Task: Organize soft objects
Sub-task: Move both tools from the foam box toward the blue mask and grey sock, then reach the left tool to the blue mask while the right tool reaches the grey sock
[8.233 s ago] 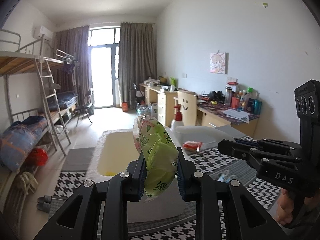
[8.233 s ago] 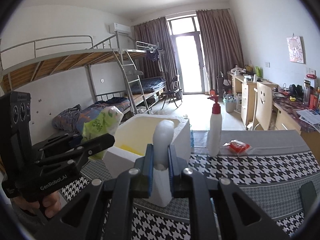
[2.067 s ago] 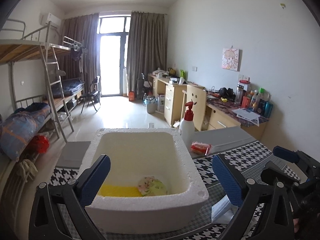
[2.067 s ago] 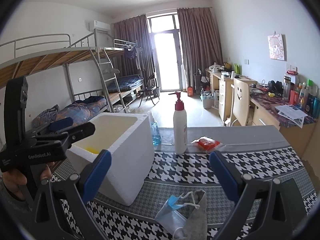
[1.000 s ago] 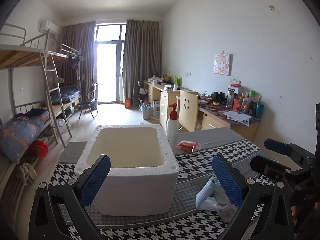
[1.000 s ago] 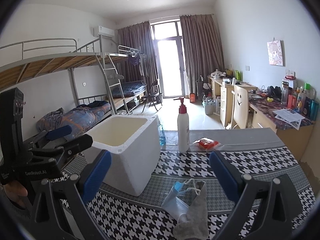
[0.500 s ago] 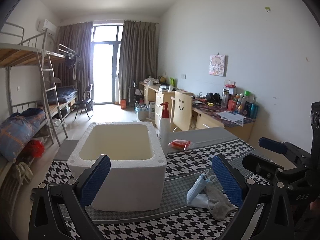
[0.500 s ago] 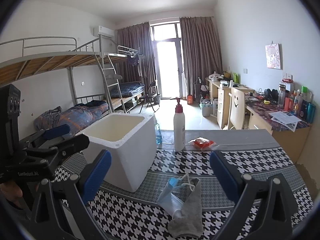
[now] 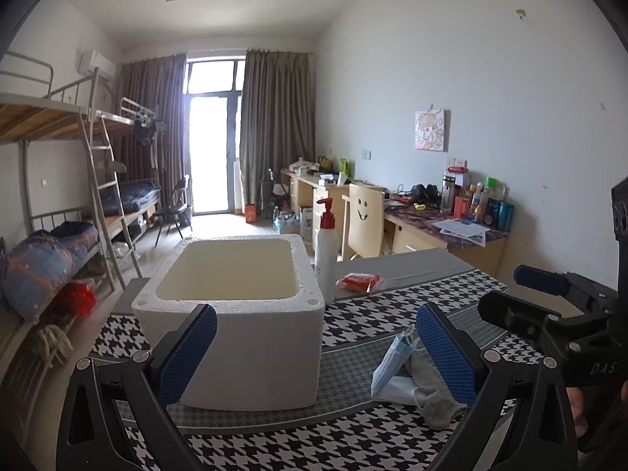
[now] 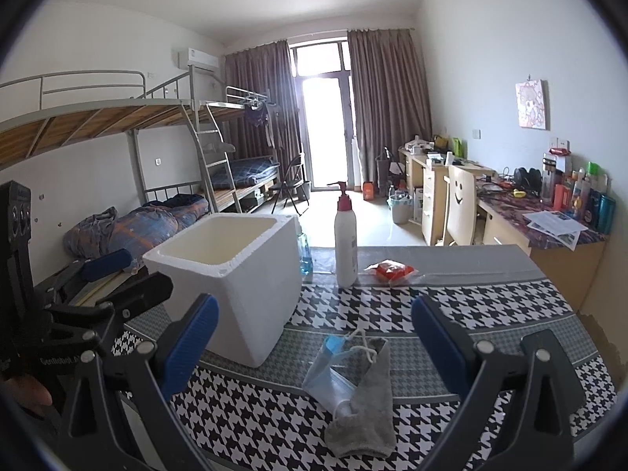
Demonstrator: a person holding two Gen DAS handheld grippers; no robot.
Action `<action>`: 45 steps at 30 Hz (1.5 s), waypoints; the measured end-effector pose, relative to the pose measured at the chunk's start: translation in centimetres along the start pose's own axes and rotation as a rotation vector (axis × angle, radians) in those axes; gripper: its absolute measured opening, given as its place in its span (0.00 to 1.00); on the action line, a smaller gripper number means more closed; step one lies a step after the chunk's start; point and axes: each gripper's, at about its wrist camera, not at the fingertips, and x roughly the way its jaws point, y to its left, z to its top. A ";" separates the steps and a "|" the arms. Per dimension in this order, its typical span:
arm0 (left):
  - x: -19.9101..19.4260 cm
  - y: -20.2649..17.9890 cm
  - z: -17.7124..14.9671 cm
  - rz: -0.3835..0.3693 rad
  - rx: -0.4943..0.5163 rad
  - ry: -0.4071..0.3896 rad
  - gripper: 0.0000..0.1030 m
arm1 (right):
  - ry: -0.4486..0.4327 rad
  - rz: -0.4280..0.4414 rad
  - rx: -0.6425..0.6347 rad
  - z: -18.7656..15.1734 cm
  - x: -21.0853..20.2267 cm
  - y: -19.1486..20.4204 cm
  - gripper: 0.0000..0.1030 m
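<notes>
A white foam box (image 9: 235,314) (image 10: 235,274) stands open-topped on the houndstooth tablecloth; its inside is hidden from this low angle. Right of it lie a blue face mask (image 9: 392,361) (image 10: 325,365) and a grey sock (image 9: 435,396) (image 10: 369,404), partly overlapping. My left gripper (image 9: 314,353) is open and empty in front of the box. My right gripper (image 10: 314,345) is open and empty, held above the mask and sock. Each gripper shows at the edge of the other's view.
A pump bottle (image 10: 345,243) and a small red packet (image 10: 392,269) sit behind the box, with a blue-liquid bottle (image 10: 305,255) beside it. The table (image 10: 510,314) ends at the right. Bunk beds (image 10: 117,125) stand left, desks (image 10: 549,227) along the right wall.
Both grippers let go of their items into the box, opened, then drew back and lower. The box interior is no longer seen; the mask and sock have come into view.
</notes>
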 end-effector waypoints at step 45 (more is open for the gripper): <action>4.0 -2.1 -3.4 -0.078 -0.005 0.141 0.99 | 0.106 -0.057 0.046 -4.3 1.5 -3.2 0.97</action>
